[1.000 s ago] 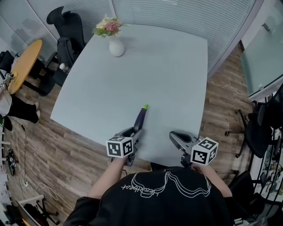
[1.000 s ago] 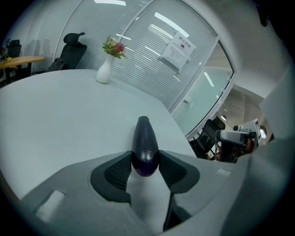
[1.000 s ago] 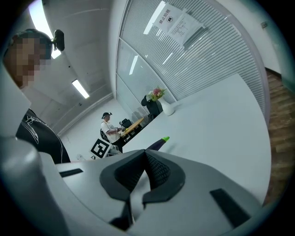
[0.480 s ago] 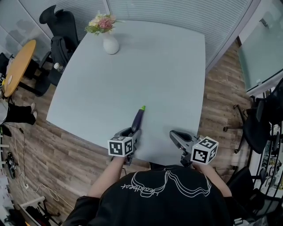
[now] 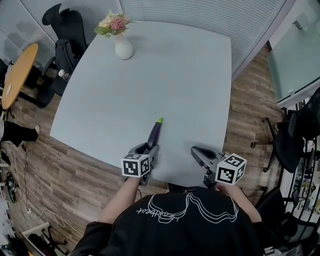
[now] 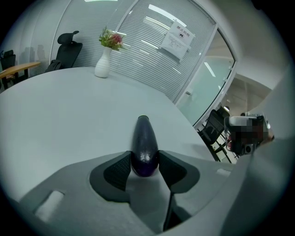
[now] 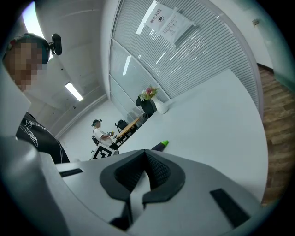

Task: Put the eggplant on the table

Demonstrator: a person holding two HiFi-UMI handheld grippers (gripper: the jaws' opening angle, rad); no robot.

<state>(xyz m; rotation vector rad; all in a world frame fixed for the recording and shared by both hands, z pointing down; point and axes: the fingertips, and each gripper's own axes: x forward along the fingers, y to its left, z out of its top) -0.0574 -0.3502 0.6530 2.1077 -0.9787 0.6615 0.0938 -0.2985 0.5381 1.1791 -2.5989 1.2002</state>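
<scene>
At the far left a round table [image 5: 17, 75] with a wooden top stood on the plank floor [image 5: 75, 172], with a black chair [image 5: 65, 25] near it. A white vase [image 5: 123, 50] of flowers [image 5: 114, 24] sat near the far left corner of the pale grey tabletop [image 5: 165, 80], well apart from everything else. At the near edge the left tongs [image 5: 151, 148] were closed on the blunt dark end of the eggplant [image 5: 155, 134]. Its purple body pointed away from the person over the tabletop, and its green tip was the farthest part. The left gripper view showed both ribbed pads [image 6: 117, 169] pressed against the sides of the eggplant [image 6: 144, 143], with the vase [image 6: 102, 64] far beyond it. Whether the eggplant's underside touched the tabletop could not be told. To the right, the right tongs [image 5: 199, 154] hovered over the near edge, apart from the eggplant. In the right gripper view those tongs [image 7: 144, 153] were narrow, their tips together with nothing between them. The eggplant's green tip [image 7: 163, 144] peeked over them. Blinds [image 5: 200, 15] lined the wall behind the tabletop.
</scene>
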